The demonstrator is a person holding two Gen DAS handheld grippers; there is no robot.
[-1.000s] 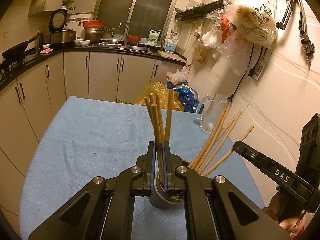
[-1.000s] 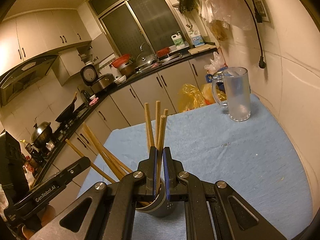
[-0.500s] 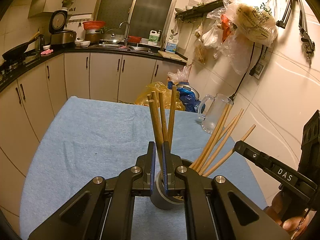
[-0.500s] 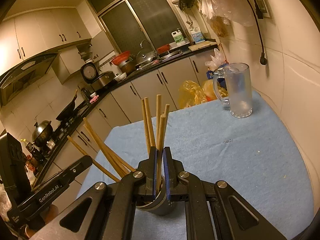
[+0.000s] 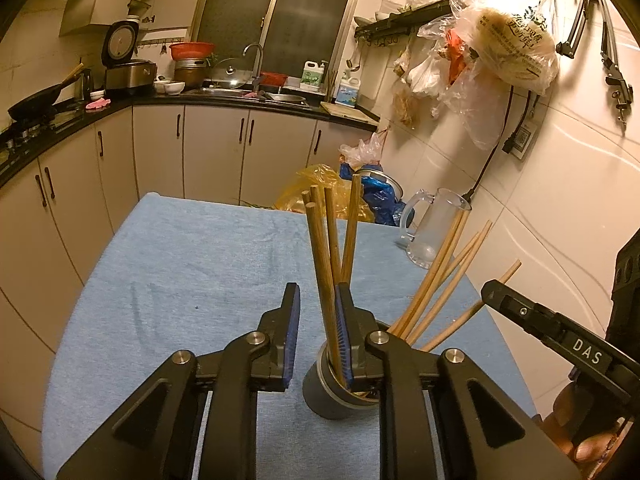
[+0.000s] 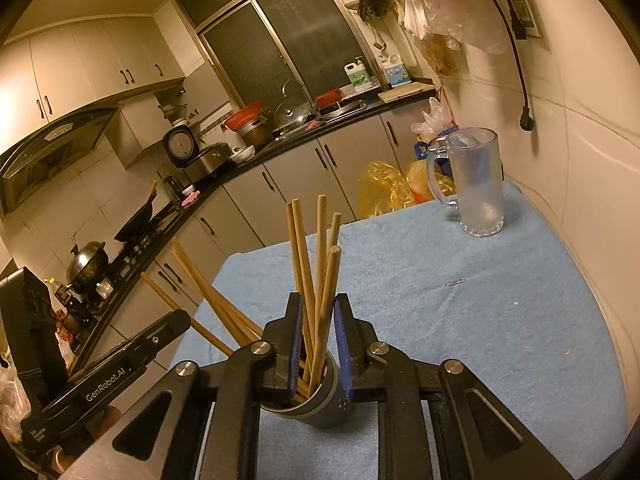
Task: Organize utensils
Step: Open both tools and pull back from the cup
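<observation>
Both grippers over grey holder (image 5: 334,394) w/ chopsticks (image 5: 326,258), left gripper (image 5: 318,334) fingers wide, right gripper (image 6: 318,346) fingers apart around sticks.

Table draped in a light blue terry cloth (image 5: 192,264), slightly wrinkled. Standing on it near the front: a grey cylindrical metal holder (image 5: 332,394), upright, filled with long wooden chopsticks (image 5: 324,260) fanning outward. Well apart, toward the far corner by the tiled wall: a clear glass handled mug (image 6: 478,188), upright on the cloth.
</observation>
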